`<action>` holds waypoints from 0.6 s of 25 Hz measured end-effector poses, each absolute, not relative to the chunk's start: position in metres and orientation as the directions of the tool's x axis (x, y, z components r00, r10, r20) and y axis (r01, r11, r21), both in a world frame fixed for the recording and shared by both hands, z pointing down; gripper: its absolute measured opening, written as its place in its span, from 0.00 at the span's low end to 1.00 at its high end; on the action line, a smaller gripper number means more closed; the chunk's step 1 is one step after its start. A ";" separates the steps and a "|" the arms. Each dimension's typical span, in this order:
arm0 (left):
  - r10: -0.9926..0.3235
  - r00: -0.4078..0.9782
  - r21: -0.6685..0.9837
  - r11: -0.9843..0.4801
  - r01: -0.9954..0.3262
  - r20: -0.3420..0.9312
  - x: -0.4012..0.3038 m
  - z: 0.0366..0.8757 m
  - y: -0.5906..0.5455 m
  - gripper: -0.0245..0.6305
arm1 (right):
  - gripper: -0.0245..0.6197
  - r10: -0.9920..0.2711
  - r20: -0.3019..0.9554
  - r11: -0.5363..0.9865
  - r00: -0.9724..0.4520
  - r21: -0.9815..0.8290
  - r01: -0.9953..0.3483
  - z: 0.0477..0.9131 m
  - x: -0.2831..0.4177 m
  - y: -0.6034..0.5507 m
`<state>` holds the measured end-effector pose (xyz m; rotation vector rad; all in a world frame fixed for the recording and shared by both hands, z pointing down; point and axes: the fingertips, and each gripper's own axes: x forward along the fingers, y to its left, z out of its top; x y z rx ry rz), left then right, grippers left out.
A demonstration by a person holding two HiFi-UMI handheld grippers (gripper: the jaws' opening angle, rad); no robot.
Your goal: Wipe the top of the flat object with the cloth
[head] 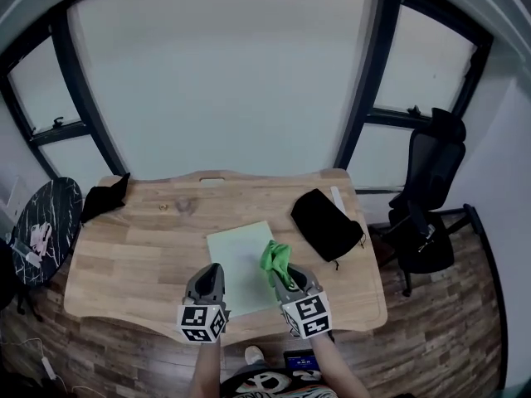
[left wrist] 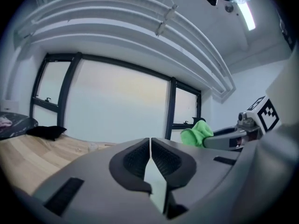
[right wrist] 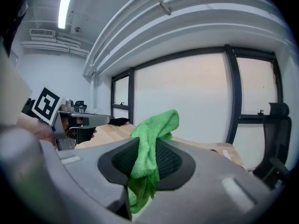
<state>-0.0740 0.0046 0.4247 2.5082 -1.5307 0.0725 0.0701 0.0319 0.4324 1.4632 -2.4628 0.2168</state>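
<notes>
While you stand at the near edge of the desk (head: 124, 255), both of your tools are raised over it and point almost level toward the big windows (head: 224, 73) with dark frames. The desk is of light wood with rounded corners, and it stands on a floor (head: 448, 330) of brown planks. A black office chair (head: 431, 197) waits at the right. A small round table (head: 46, 222) with a dark marbled top is at the left.

Your left hand-held gripper (head: 215, 269) is over the near left corner of the flat object (head: 241, 251). Its two dark ribbed pads meet each other, so it is clenched with nothing between them. Your right hand-held gripper (head: 280, 276) is beside it, over the near right edge of the flat object. It is clenched on the green cloth (head: 276, 258). The two tools are near each other but apart, and each carries a cube with black and white square markers at its back end.

The flat object is a thin pale green rectangle. It lies in the middle of the desk, a little turned against the desk edge. The cloth is bright green and fluffy like microfibre. One fold stands up above the pads and a loose end hangs down below them. A black soft pouch (head: 325, 222) lies on the right part of the desk. A black crumpled thing (head: 104, 197) lies on the far left corner, and I cannot tell what it is.
</notes>
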 end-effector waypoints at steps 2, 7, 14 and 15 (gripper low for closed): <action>-0.895 0.425 0.117 -0.412 -0.904 0.137 -0.074 0.415 0.014 0.06 | 0.18 -0.838 0.280 0.493 -0.469 0.016 -0.870 0.421 0.073 0.041; -0.885 0.448 0.139 -0.432 -0.891 0.124 -0.048 0.397 0.057 0.06 | 0.18 -0.829 0.242 0.522 -0.504 0.011 -0.853 0.406 0.079 0.083; -0.878 0.463 0.163 -0.442 -0.882 0.125 -0.004 0.399 0.149 0.06 | 0.18 -0.822 0.203 0.544 -0.532 0.007 -0.839 0.398 0.096 0.164; -0.885 0.449 0.164 -0.428 -0.889 0.123 -0.004 0.399 0.161 0.06 | 0.18 -0.823 0.198 0.545 -0.533 0.006 -0.839 0.398 0.099 0.173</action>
